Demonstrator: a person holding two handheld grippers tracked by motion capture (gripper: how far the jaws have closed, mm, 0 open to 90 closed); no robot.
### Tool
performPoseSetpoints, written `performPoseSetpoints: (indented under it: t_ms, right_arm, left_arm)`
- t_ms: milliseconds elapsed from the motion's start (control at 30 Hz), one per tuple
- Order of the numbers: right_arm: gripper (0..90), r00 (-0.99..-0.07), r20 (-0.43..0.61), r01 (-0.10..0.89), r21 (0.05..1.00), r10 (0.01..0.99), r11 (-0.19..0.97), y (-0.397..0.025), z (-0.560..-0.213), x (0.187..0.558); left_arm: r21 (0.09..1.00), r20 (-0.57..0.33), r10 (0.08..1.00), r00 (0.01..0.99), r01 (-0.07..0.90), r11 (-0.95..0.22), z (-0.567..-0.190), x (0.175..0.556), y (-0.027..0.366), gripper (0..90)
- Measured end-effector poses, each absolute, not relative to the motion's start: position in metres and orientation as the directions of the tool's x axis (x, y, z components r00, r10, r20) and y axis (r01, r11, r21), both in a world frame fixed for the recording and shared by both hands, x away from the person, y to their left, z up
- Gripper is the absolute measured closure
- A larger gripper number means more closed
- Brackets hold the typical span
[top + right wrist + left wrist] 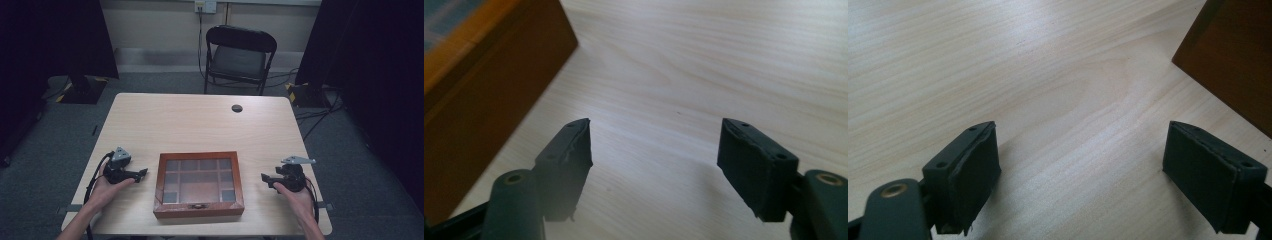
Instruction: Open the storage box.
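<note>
Box: your wooden box [198, 209] sits shut at the desk's [200, 125] near edge, glass lid gridded, small clasp in front | Left gripper [141, 173]: low just left of it, fingers released, pointing right | Right gripper [264, 178]: just right, fingers released, pointing left.

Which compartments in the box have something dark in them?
In the wooden box, seen through its glass lid, the two front corner compartments, front-left and front-right, hold dark contents; the other compartments look bare. What the contents are is unclear.
</note>
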State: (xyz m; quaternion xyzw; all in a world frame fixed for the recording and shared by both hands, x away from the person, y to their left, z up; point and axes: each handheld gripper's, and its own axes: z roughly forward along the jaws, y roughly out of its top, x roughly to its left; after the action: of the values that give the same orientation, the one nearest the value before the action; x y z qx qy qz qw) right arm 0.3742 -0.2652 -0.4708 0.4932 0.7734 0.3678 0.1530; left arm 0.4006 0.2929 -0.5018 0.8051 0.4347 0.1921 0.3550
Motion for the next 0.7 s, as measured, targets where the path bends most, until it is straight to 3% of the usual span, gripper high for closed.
performPoseSetpoints:
  t_ms: [100,367,700]
  right_arm:
    - [39.5,-0.517,0.147,0.609,0.755,0.843,0.241,-0.257,-0.459,0.369]
    - [53.4,-0.636,0.193,0.545,0.798,0.747,0.258,-0.235,-0.44,0.36]
    - [63.7,-0.764,0.165,0.469,0.806,0.623,0.361,-0.198,-0.425,0.356]
  left_arm:
    - [0.739,0.001,0.836,0.548,0.564,-0.37,-0.502,0.401,0.293,14.1]
    - [0.739,0.001,0.836,0.549,0.563,-0.371,-0.502,0.401,0.293,14.1]
    - [0.739,0.001,0.836,0.549,0.563,-0.371,-0.502,0.401,0.293,14.1]
